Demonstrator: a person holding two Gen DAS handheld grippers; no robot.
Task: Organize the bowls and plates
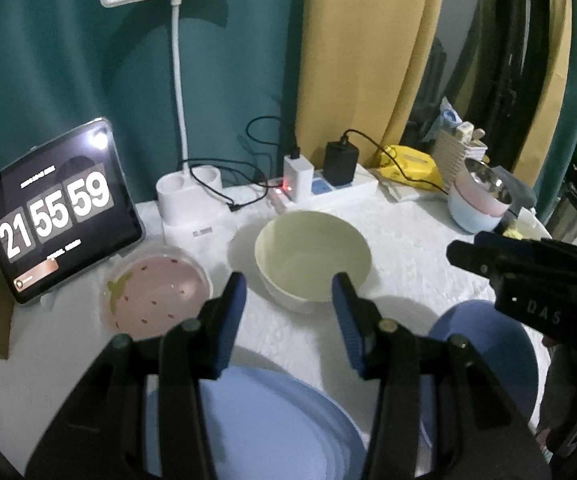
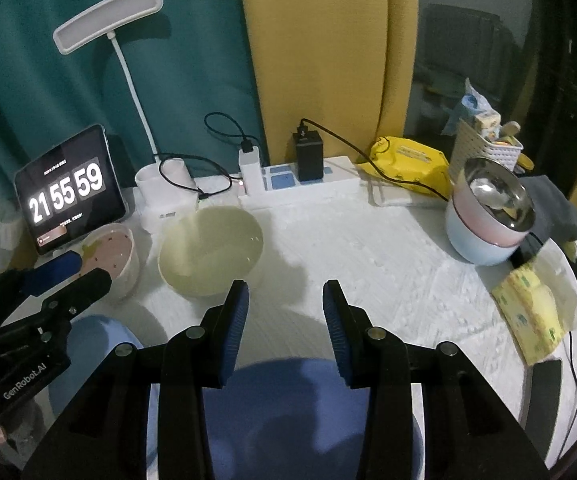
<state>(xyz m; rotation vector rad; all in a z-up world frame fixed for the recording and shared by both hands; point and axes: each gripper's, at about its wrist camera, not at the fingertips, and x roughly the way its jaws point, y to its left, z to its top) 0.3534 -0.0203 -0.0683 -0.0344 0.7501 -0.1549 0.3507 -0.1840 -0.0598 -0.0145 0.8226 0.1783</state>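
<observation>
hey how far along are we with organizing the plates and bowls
Early stage. Done: only the stacked bowls at the table's far right look nested. In hand: nothing; the left gripper hovers open over the blue plate, the right gripper open over the blue bowl. Left: the cream bowl and pink strawberry bowl sit separately.

Tablet (clock reading 21:55:59), white desk lamp, power strip, yellow packet

cream bowl upright, pink bowl beside; blue plate nearer
</observation>
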